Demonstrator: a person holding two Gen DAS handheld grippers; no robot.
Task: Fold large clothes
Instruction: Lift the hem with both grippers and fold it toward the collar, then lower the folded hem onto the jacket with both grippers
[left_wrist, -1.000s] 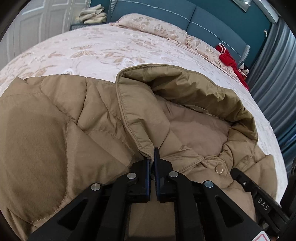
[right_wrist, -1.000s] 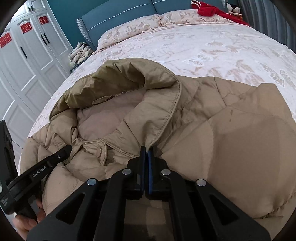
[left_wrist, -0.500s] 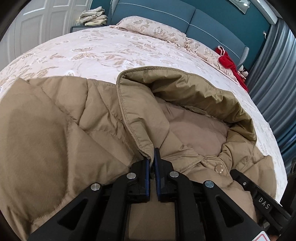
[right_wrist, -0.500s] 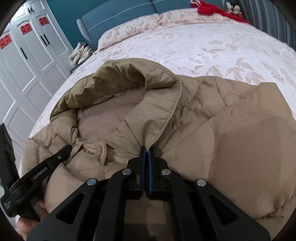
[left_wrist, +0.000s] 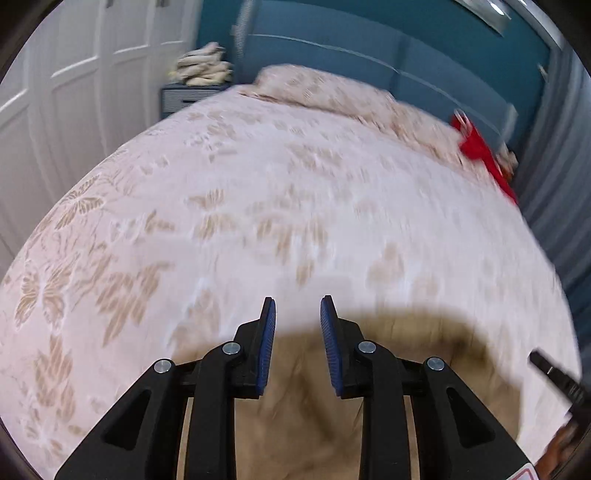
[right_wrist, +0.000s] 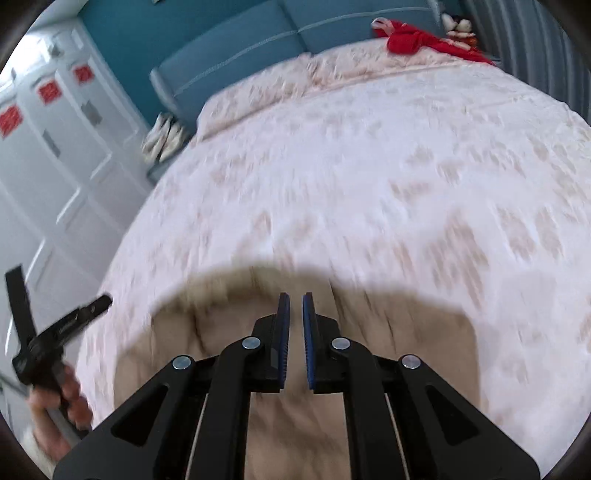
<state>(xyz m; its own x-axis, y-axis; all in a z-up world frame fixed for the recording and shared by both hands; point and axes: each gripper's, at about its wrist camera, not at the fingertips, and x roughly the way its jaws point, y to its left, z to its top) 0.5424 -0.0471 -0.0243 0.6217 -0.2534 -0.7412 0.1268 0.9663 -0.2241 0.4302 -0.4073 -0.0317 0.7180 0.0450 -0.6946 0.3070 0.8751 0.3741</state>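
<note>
Jaws on both our grippers are spread and hold nothing. Left gripper (left_wrist: 297, 314) has a wide gap between its blue pads; right gripper (right_wrist: 294, 304) shows a narrower gap, fingers clearly apart. Both frames are motion-blurred, so fine detail is lost.

We see the tan jacket (left_wrist: 306, 417) low in each view, lying on the bedspread (left_wrist: 258, 206) at the near edge of the bed, directly under and just past the fingertips. Its far edge curves in a dark-shadowed arc (right_wrist: 258, 280). We can't tell from the blur whether either gripper touches the fabric.

In the right wrist view our left hand (right_wrist: 61, 410) shows at lower left, wrapped around the other tool's black handle. In the left wrist view a black piece of the right tool pokes in at the right edge.

Farther back: floral pillows (right_wrist: 258, 96) against a blue headboard (left_wrist: 369, 55), a red garment (right_wrist: 410, 38) at the far corner, white wardrobe doors (right_wrist: 55, 155) with red decals, and a pile of cloth (left_wrist: 203, 68) on the nightstand.
</note>
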